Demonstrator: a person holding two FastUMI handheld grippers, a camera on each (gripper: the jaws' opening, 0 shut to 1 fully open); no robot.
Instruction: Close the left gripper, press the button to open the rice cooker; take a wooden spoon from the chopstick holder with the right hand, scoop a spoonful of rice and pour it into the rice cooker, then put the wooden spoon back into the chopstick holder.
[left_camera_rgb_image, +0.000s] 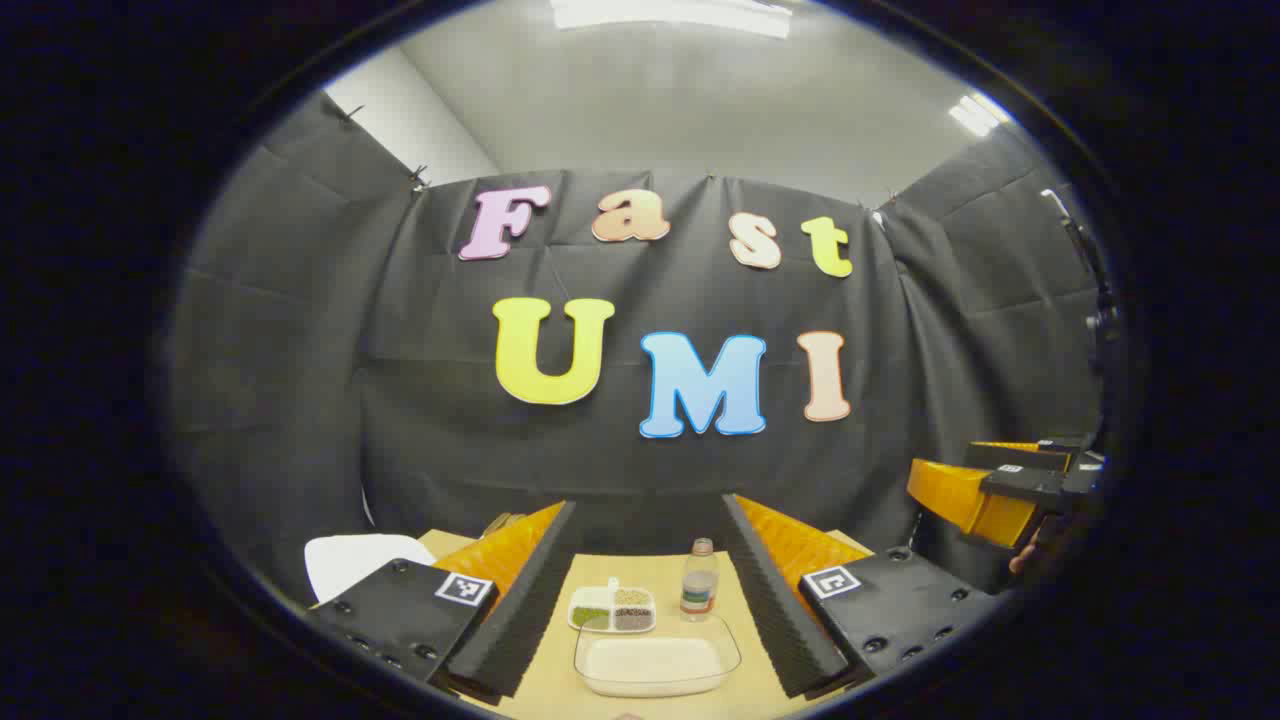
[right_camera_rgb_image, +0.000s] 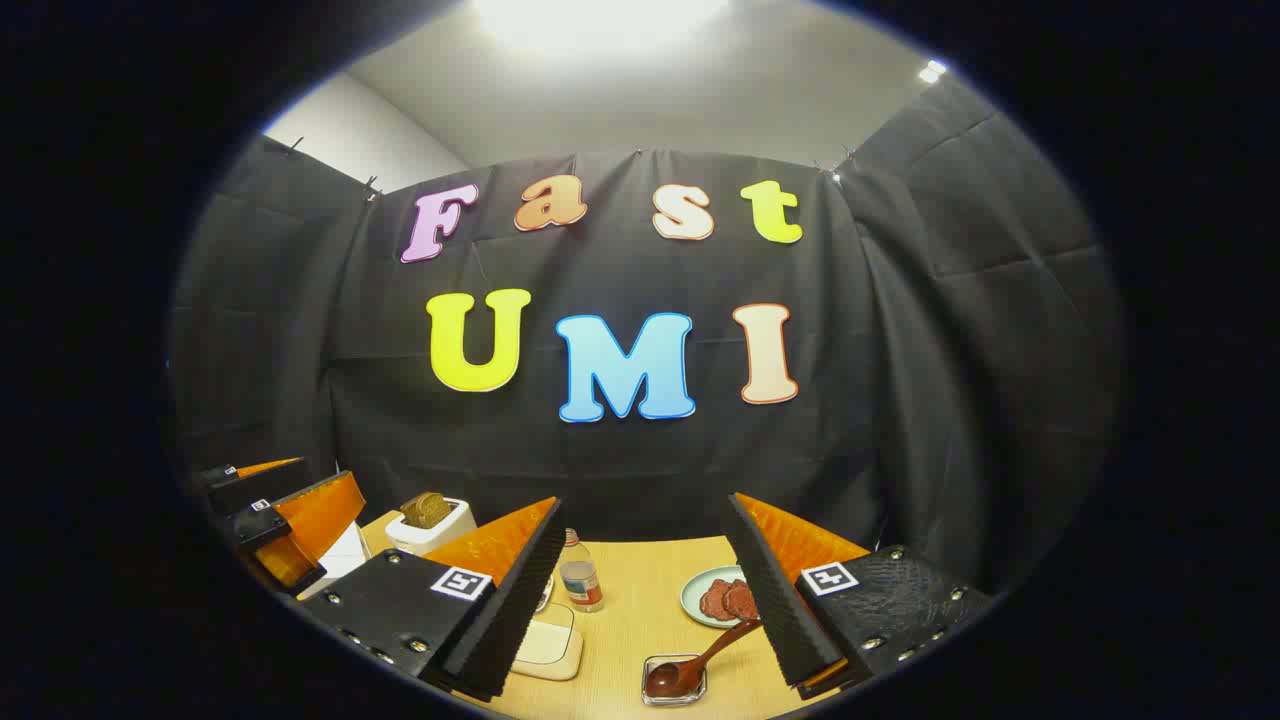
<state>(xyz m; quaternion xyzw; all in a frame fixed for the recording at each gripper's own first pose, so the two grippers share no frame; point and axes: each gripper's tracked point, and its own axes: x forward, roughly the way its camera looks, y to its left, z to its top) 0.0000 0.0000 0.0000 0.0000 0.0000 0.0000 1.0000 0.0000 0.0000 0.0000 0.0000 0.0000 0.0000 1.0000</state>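
My left gripper (left_camera_rgb_image: 648, 515) stands open high above the table, nothing between its fingers. Below it lies a clear dish of white rice (left_camera_rgb_image: 655, 662). A white rounded appliance (left_camera_rgb_image: 350, 560) peeks out at the left, partly hidden by my finger. My right gripper (right_camera_rgb_image: 645, 505) is open too and holds nothing. Under it, a brown spoon (right_camera_rgb_image: 700, 660) rests with its bowl in a small square glass dish (right_camera_rgb_image: 675, 690). The rice dish (right_camera_rgb_image: 548, 645) shows beside the right gripper's left finger. Each gripper appears in the other's view, the right gripper (left_camera_rgb_image: 1000, 490) and the left gripper (right_camera_rgb_image: 285, 515), both held in the air.
A small bottle (left_camera_rgb_image: 698, 582) and a divided dish of beans (left_camera_rgb_image: 612, 608) stand behind the rice. A plate of red meat slices (right_camera_rgb_image: 722, 597) sits at the right. A white toaster with bread (right_camera_rgb_image: 430, 520) stands at the back left.
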